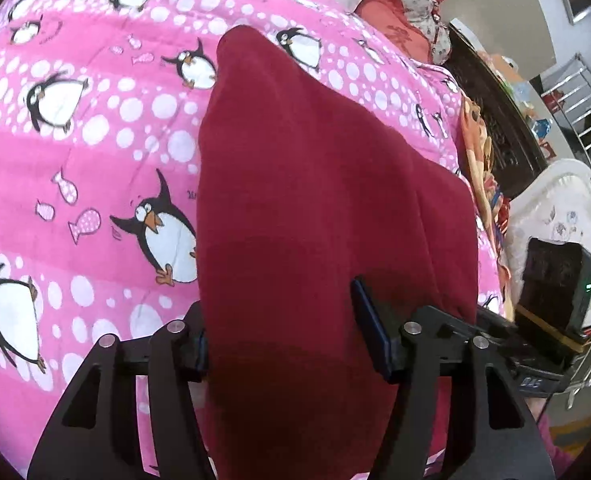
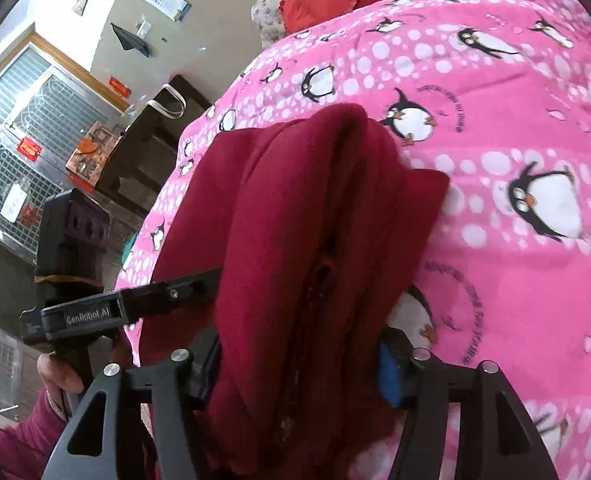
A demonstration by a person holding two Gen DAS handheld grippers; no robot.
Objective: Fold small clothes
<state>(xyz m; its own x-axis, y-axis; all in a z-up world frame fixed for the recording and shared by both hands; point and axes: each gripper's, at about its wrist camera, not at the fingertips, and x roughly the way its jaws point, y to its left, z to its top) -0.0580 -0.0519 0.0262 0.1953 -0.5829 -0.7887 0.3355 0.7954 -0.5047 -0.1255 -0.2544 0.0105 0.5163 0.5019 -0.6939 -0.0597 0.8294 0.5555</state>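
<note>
- Dark red garment lies on the pink penguin-print bedspread, near the bed's side edge; its near end is raised off the cover and bunched between both tools.
- Left gripper: fingers apart, but cloth fills the gap between the pads; reads as clamped on the garment's near edge, though one pad is hidden behind fabric.
- Right gripper: jaws pressed on a thick, pleated wad of the same garment; the blue pad shows against the cloth.
- Step in hand, by my judgement: mid-fold, near edge lifted by both tools.
- Next move calls for carrying that edge together toward the far end, keeping the two corners level, then letting go once layers lie flat.
- Bunching on the right side may need smoothing.
</note>
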